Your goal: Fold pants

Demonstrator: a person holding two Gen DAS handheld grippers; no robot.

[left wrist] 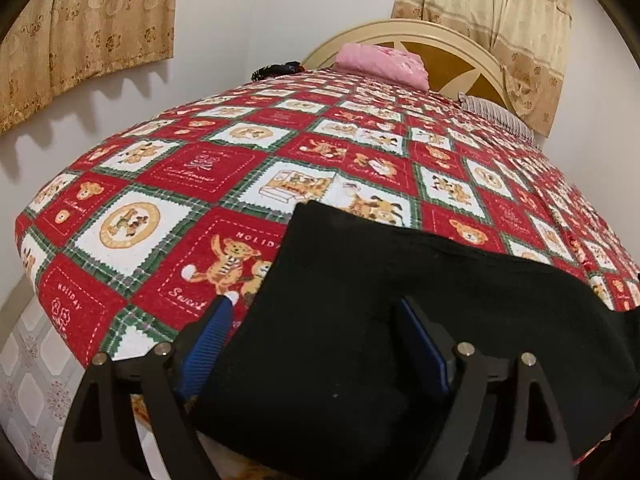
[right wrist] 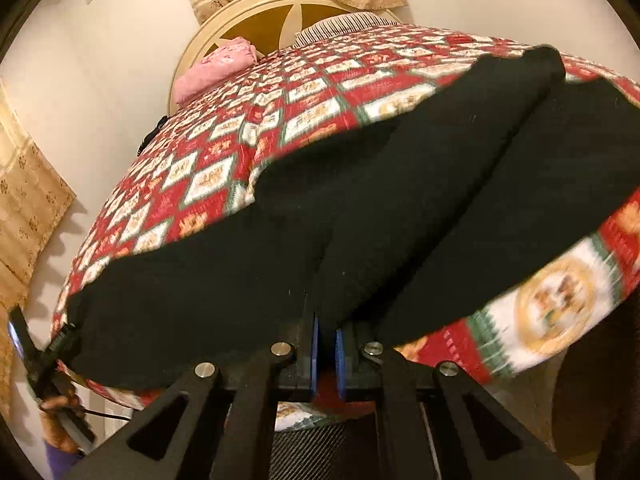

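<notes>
Here, the left gripper [left wrist: 320,336] stands released: its blue pads [left wrist: 208,340] are spread wide, with one corner of the black pants [left wrist: 360,300] lying between them but not pinched. The right gripper [right wrist: 326,344] has its pads nearly together at the near hem of the pants [right wrist: 360,200]; dark cloth sits over the fingertips, and whether cloth is actually clamped cannot be told from this view.

The pants lie flat along the near edge of the bed, spreading from 12 o'clock to 3 o'clock in the left wrist view and from 9 o'clock to 2 o'clock in the right wrist view. A seam or fold line runs from the right gripper toward 1 o'clock.

Handling judgement: the fabric appears soft, limp and light, with a matte knit surface that should not slip between ribbed pads. It will drape and sag when lifted, so grip at corners or hem edges, taking all layers, and keep both holds level to prevent twisting.

The surface is a bedspread [left wrist: 224,168] in red, white and green checks with teddy-bear prints; it looks soft and may drag with the cloth. At 12 o'clock lie a pink pillow [left wrist: 380,60] and a cream headboard [left wrist: 460,52]. Patterned curtains [left wrist: 100,20] hang on white walls at 10 and 1 o'clock. Tiled floor [left wrist: 28,380] shows at 8 o'clock.
</notes>
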